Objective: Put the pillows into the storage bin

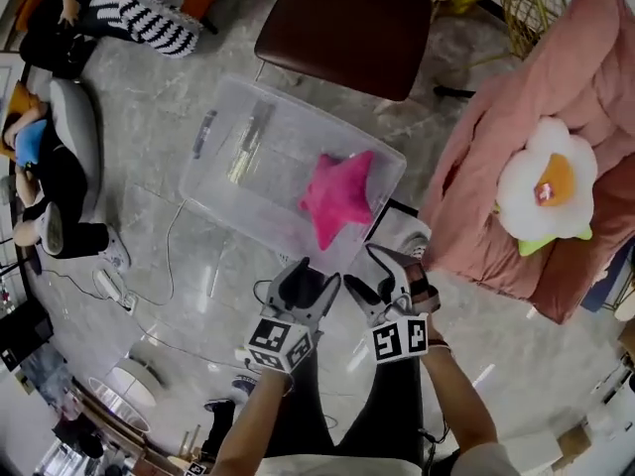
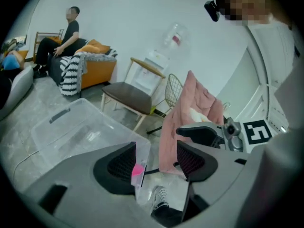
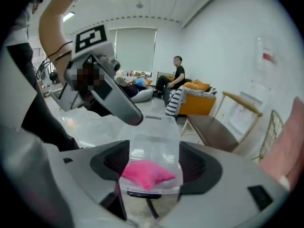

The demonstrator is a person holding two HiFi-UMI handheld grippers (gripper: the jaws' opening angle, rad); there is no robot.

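left tool (image 1: pixel 316 276): jaws apart, empty | right tool (image 1: pixel 369 271): jaws apart, empty | pink pillow (image 1: pixel 339 198): in storage bin (image 1: pixel 228 97), beyond both

A brown chair (image 1: pixel 347 28) stands between a striped throw (image 1: pixel 159 20) and a pink blanket (image 1: pixel 476 186).

Person is wearing a white top (image 1: pixel 481 461), black trousers (image 1: pixel 389 410) & a white sneaker (image 1: pixel 405 234). Left gripper (image 1: pixel 316 274) & right gripper (image 1: pixel 359 268) are showing grey shells, black pads, b/w marker cubes (image 1: pixel 278 343).

Left gripper (image 2: pixel 156 156) fingers apart, empty; clear storage bin (image 2: pixel 71 129) beyond, pink pillow (image 2: pixel 138 169) corner showing inside.
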